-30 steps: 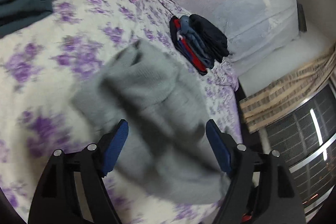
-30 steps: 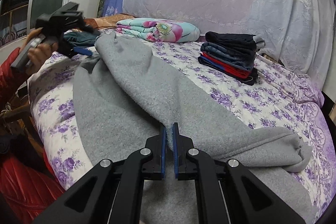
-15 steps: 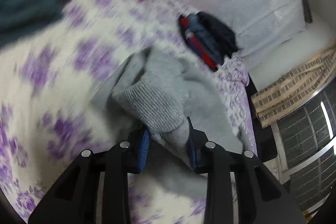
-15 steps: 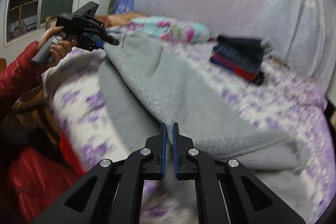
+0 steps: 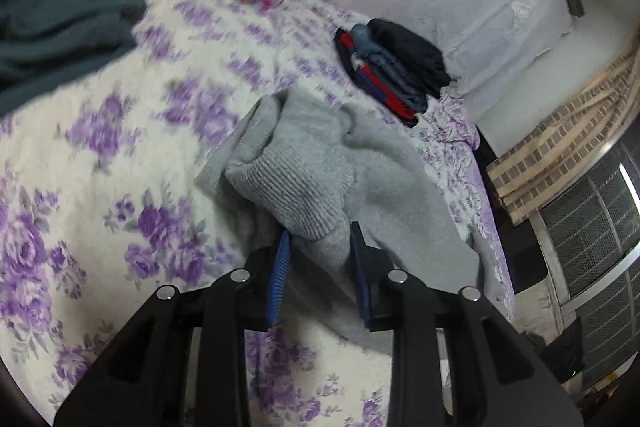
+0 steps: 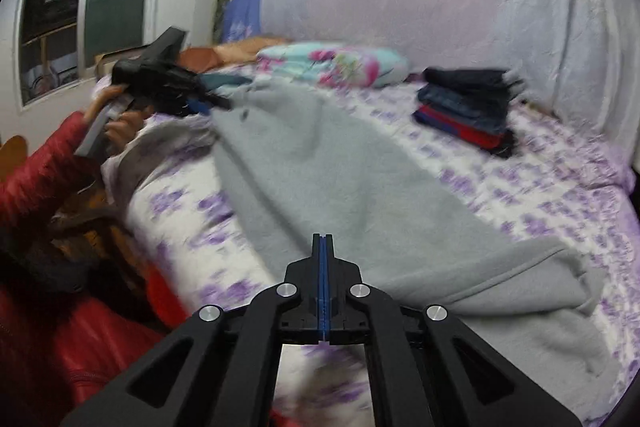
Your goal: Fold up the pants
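Grey fleece pants (image 6: 320,163) lie stretched across the floral bed (image 6: 560,179). My left gripper (image 5: 320,247) is shut on the pants' ribbed end (image 5: 296,187), bunched between its blue pads. It also shows in the right wrist view (image 6: 208,103), held up at the far left end of the pants. My right gripper (image 6: 323,243) has its jaws pressed together at the near edge of the pants, with the grey cloth right at its tips. A cuffed leg end (image 6: 560,275) lies at the right.
A stack of folded dark, blue and red clothes (image 6: 468,103) sits at the back right of the bed. A rolled pastel quilt (image 6: 332,63) lies at the back. A dark teal garment (image 5: 60,27) lies at the left. The person's red sleeve (image 6: 44,171) is at the left.
My left gripper closed on the ribbed end of the pants and lifted it. The right gripper stayed shut and moved back toward the bed's near edge.
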A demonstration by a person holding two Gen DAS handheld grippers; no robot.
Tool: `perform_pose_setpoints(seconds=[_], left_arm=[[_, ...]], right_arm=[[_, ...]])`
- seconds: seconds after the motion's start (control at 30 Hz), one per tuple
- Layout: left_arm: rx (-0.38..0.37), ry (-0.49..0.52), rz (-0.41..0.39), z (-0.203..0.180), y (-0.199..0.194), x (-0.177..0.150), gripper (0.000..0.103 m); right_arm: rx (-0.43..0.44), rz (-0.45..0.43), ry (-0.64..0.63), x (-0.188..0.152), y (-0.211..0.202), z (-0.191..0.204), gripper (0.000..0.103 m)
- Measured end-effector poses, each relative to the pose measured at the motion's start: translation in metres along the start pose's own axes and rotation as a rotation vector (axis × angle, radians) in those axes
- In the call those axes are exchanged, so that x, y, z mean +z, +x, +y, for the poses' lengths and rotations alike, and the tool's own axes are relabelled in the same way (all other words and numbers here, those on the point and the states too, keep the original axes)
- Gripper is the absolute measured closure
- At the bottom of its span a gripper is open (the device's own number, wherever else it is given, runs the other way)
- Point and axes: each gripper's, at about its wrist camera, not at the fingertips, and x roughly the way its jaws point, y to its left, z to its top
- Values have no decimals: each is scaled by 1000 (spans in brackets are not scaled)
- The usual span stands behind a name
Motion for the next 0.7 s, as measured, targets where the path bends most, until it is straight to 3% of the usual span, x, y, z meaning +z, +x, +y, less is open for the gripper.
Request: perform_pose_setpoints(seconds=[0.1,0.2,0.23,0.27,0.3,0.33,0.43,0.47,0.5,0.53,0.57,0.7], left_arm=[[-44,-85,20,21,2,-6,72],[-1,-16,-44,7,-23,-15,74],[6,8,-58,1,-30,-16,74],[-3,38,-66,-8,-38,-18,74],[-22,60,-65,-18,-43,-18,74],[-30,78,-60,-26,-44,-18,70],[-28,163,-39,-58,-31,-18,56],[-27,188,-22,-66,-23,-18,56],[-30,206,-2,-74,-12,-18,56],[-38,214,15,-82,-3,-17,56],[-60,224,41,-91,8,-17,56],[-116,312,103,-131,32,-25,53]], right_arm=[[-66,53,-68,-13,16,9,103],[-78,4,-16,-9,5,-3,101],[-99,-18,-25,-6,1,-6,95],[-119,-19,-52,-3,1,-6,71],[-132,-18,-78,-2,2,-5,40],[-148,-24,-114,-2,4,-2,38],[-187,-1,-262,-4,21,18,41],[-195,9,-284,-4,26,21,47],[-200,29,-305,-4,35,23,71],[-204,56,-314,-3,44,22,88],[-217,74,-318,-2,50,20,96],[-227,10,-303,9,31,22,97]])
